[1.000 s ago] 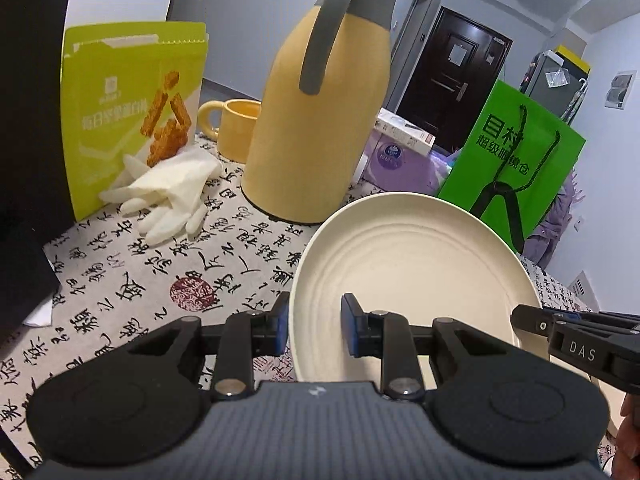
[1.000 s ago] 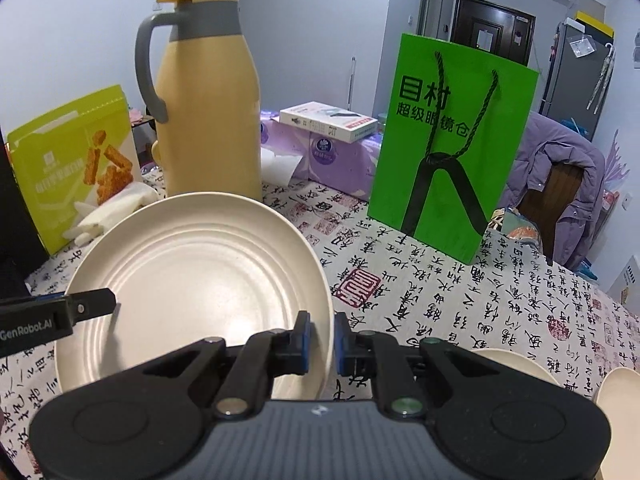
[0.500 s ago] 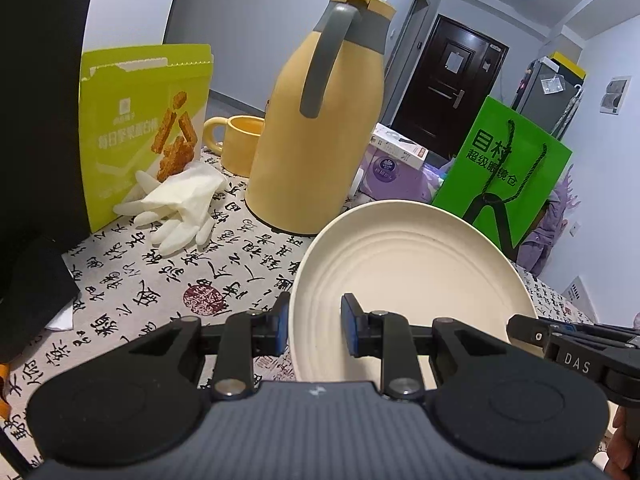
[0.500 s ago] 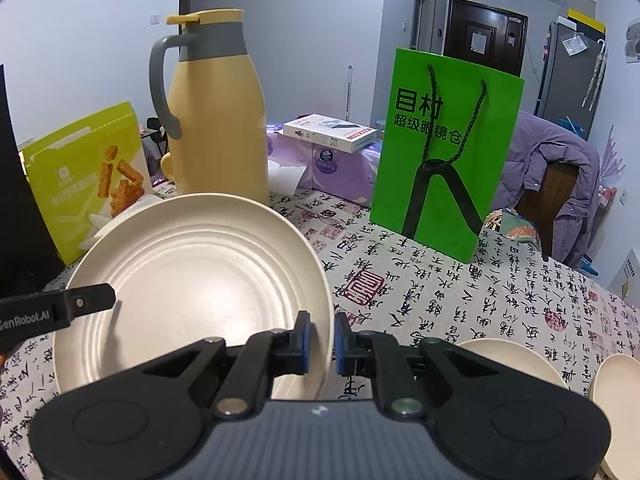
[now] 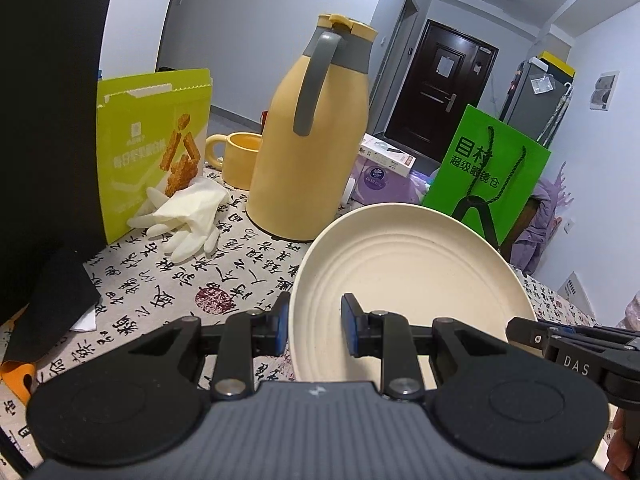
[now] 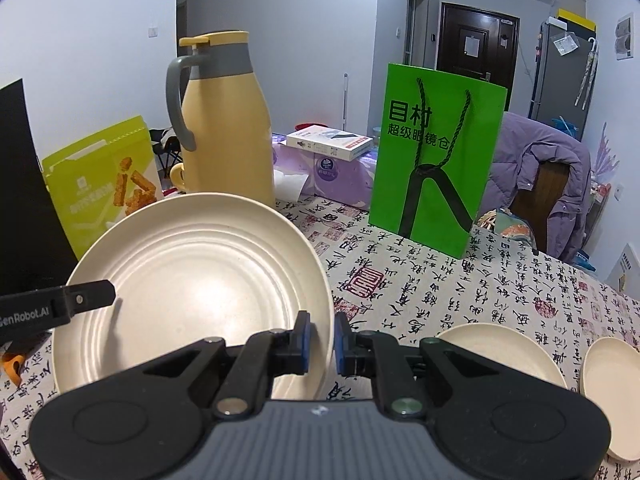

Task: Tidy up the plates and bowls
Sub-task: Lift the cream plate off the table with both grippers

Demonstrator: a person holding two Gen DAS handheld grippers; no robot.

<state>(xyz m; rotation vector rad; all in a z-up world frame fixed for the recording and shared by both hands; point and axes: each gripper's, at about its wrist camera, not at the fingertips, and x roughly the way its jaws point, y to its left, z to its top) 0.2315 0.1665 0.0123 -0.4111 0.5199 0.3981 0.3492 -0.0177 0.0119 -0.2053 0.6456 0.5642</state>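
Note:
A large cream plate (image 5: 408, 280) (image 6: 192, 280) is held tilted above the table between both grippers. My left gripper (image 5: 313, 328) straddles its left rim with the jaws apart, a visible gap at the right pad. My right gripper (image 6: 321, 338) is shut on its right rim. The left gripper's finger (image 6: 80, 300) shows at the plate's left edge in the right wrist view; the right gripper's finger (image 5: 560, 340) shows in the left wrist view. Two smaller cream plates (image 6: 500, 352) (image 6: 612, 388) lie on the table at the right.
A yellow thermos jug (image 5: 312, 140) (image 6: 220, 120), a yellow mug (image 5: 236, 156), a lime snack box (image 5: 152, 148), white gloves (image 5: 188, 216), a green paper bag (image 6: 436, 160) and purple tissue packs (image 6: 332, 172) stand at the back of the calligraphy tablecloth (image 6: 500, 280). A black panel (image 5: 44, 120) is left.
Both grippers and the plate have risen and drawn back a little; more of the table and jug shows. The grips look unchanged.

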